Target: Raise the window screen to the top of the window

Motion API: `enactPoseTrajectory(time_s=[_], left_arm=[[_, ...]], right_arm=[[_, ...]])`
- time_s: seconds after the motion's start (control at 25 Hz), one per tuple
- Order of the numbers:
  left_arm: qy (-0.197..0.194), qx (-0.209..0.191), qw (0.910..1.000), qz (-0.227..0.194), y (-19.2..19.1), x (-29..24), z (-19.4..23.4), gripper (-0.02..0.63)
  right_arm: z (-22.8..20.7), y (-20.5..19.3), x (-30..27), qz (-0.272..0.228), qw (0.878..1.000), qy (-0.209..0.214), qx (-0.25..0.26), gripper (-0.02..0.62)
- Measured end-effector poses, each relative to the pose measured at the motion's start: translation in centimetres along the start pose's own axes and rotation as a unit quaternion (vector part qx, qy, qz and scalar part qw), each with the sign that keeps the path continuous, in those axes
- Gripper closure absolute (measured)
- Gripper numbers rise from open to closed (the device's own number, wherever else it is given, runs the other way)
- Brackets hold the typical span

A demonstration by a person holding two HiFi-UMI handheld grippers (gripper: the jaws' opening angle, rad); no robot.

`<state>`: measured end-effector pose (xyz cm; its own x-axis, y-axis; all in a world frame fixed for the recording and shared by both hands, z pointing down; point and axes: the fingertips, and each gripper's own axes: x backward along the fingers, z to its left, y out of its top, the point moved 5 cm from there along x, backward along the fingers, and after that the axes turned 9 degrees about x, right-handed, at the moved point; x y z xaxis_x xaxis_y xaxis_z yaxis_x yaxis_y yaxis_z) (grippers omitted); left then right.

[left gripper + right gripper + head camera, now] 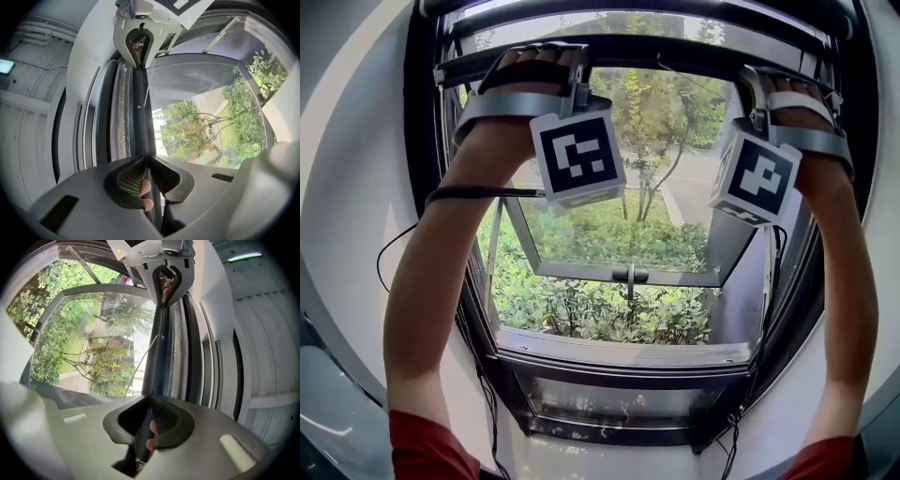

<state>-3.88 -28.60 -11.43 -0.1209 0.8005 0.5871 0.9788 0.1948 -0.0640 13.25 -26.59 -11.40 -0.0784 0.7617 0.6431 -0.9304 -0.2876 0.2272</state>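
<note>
The window screen's dark bottom bar (666,49) lies across the upper part of the window, close under the top frame. My left gripper (534,58) clamps it near its left end and my right gripper (773,80) near its right end, both arms stretched up. In the left gripper view the bar (140,117) runs from between my left gripper's (146,180) jaws up to the right gripper (138,40). In the right gripper view the bar (157,352) passes between my right gripper's (149,425) jaws and reaches the left gripper (168,277). The mesh itself is hard to make out.
Below the bar an outward-tilted glass pane (609,234) with a handle (630,275) stands open over green bushes. The dark window frame (619,361) and sill lie beneath. A black cable (478,192) hangs off my left forearm. White wall (356,187) flanks the window.
</note>
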Motion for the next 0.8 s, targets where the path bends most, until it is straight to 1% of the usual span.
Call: enactPoseTrajectory(time_s=[0.2, 0.36, 0.44, 0.52, 0.56, 0.64, 0.8], left_arm=[[0.016, 0.000, 0.9999, -0.001, 0.2, -1.1, 1.3, 0.565], [0.038, -0.005, 0.9993, 0.001, 0.4, -2.1, 2.9, 0.565], [0.058, -0.014, 0.9982, 0.003, 0.5, -2.7, 3.5, 0.565], [0.070, -0.030, 0.9971, 0.009, 0.5, -3.2, 3.8, 0.563], [0.070, -0.031, 0.9970, 0.009, 0.5, -3.4, 3.8, 0.563], [0.068, -0.019, 0.9975, 0.002, 0.6, -3.8, 4.0, 0.563], [0.102, -0.031, 0.9942, 0.011, 0.3, -5.0, 5.8, 0.563]], right_arm=[[-1.2, -0.5, -1.3, 0.005, 1.000, -0.007, 0.002, 0.552], [-2.9, -0.5, -2.2, -0.003, 1.000, -0.013, -0.020, 0.552], [-3.1, -0.9, -2.8, 0.007, 1.000, -0.008, -0.011, 0.552], [-3.4, -1.2, -3.4, 0.018, 1.000, -0.008, 0.001, 0.552], [-3.5, -1.3, -3.7, 0.020, 1.000, -0.012, 0.003, 0.552], [-3.9, -1.3, -4.1, 0.020, 1.000, -0.020, 0.002, 0.552], [-5.0, -1.7, -5.4, 0.022, 0.999, -0.032, 0.004, 0.552]])
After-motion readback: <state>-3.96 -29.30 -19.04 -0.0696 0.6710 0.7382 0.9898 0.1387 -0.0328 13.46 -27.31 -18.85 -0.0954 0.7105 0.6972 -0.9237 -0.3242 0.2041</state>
